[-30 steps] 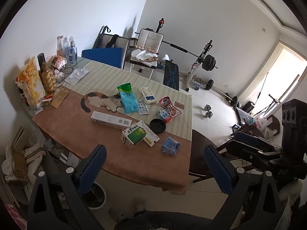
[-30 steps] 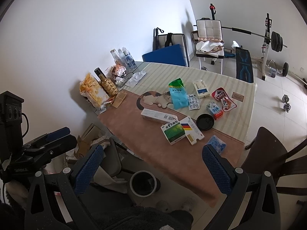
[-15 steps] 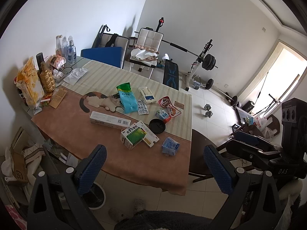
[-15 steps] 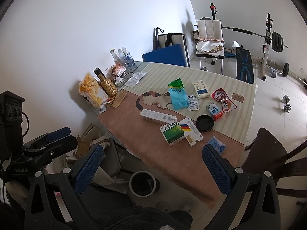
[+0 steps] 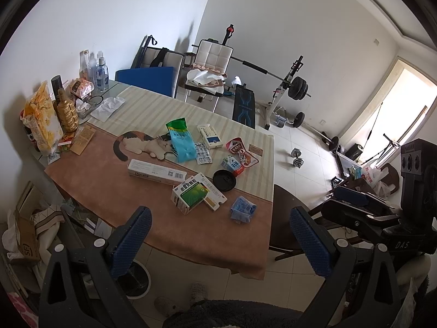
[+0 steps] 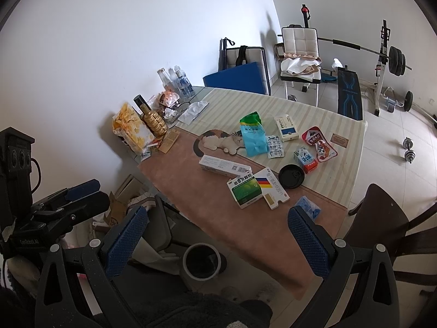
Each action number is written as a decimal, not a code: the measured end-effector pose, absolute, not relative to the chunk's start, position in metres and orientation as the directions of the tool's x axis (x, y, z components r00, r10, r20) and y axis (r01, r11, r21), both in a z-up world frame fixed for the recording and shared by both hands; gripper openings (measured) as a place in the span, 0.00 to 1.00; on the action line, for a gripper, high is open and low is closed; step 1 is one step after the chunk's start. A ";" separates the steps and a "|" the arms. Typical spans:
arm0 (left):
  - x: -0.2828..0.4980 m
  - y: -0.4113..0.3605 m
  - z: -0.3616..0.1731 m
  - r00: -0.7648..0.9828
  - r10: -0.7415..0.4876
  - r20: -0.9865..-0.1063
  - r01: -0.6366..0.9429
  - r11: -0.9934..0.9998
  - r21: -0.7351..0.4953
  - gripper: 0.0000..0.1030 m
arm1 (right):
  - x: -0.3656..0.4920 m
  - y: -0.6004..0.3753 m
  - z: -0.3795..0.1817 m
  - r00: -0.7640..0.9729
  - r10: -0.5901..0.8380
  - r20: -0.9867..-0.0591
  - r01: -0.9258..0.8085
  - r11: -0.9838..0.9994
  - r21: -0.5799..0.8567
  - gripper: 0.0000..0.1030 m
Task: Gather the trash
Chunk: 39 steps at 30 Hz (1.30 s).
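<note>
Trash lies on the table [image 5: 103, 180]: a green medicine box [image 5: 189, 195] [image 6: 244, 191], a long white box [image 5: 155, 173] [image 6: 224, 166], a black lid [image 5: 224, 180] [image 6: 291, 176], a crumpled blue wrapper [image 5: 241, 209] [image 6: 308, 207], a teal pouch [image 5: 180, 143] [image 6: 252, 134], blister packs [image 5: 203, 154], a red packet [image 5: 240, 150]. A round bin [image 6: 201, 261] [image 5: 136, 278] stands on the floor by the table's near edge. My left gripper [image 5: 218, 239] is open and empty, held back above the near edge. My right gripper [image 6: 215, 236] is open and empty, above the bin.
A chip bag [image 5: 43, 120], a gold bottle [image 5: 67, 112] and clear bottles [image 5: 95, 68] crowd the table's far left corner. A dark chair [image 5: 289, 218] stands at the right side. Boxes and bags [image 5: 24, 235] lie on the floor left. A weight bench [image 5: 284, 90] stands behind.
Both views have drifted slightly; the table sits a touch lower-left than a second ago. Both grippers stay open and nothing on the table has moved.
</note>
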<state>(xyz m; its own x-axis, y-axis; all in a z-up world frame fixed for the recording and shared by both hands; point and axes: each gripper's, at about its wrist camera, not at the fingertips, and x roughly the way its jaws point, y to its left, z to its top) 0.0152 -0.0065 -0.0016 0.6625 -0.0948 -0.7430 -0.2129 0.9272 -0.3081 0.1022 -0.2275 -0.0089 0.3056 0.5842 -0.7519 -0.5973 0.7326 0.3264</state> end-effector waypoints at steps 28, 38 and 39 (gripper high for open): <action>0.015 -0.017 -0.002 0.660 -0.109 -0.743 -0.190 0.933 -0.306 1.00 | 0.108 -0.229 -0.011 0.310 0.582 -0.751 -0.592 0.737 0.327 1.00; 0.048 -0.007 -0.056 0.560 0.246 -0.791 -0.328 0.943 0.060 1.00 | 0.121 -0.233 -0.045 0.352 0.448 -0.822 -0.445 0.853 0.274 1.00; 0.054 -0.001 -0.069 0.544 0.244 -0.803 -0.320 0.945 0.070 1.00 | 0.123 -0.234 -0.054 0.347 0.424 -0.836 -0.417 0.869 0.267 1.00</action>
<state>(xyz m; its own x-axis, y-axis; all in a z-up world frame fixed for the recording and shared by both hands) 0.0543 -0.0013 -0.0693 0.5444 0.2440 -0.8026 -0.3199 0.9448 0.0703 0.1229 -0.2344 -0.0540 0.3472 0.4240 -0.8365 -0.4170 0.8687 0.2672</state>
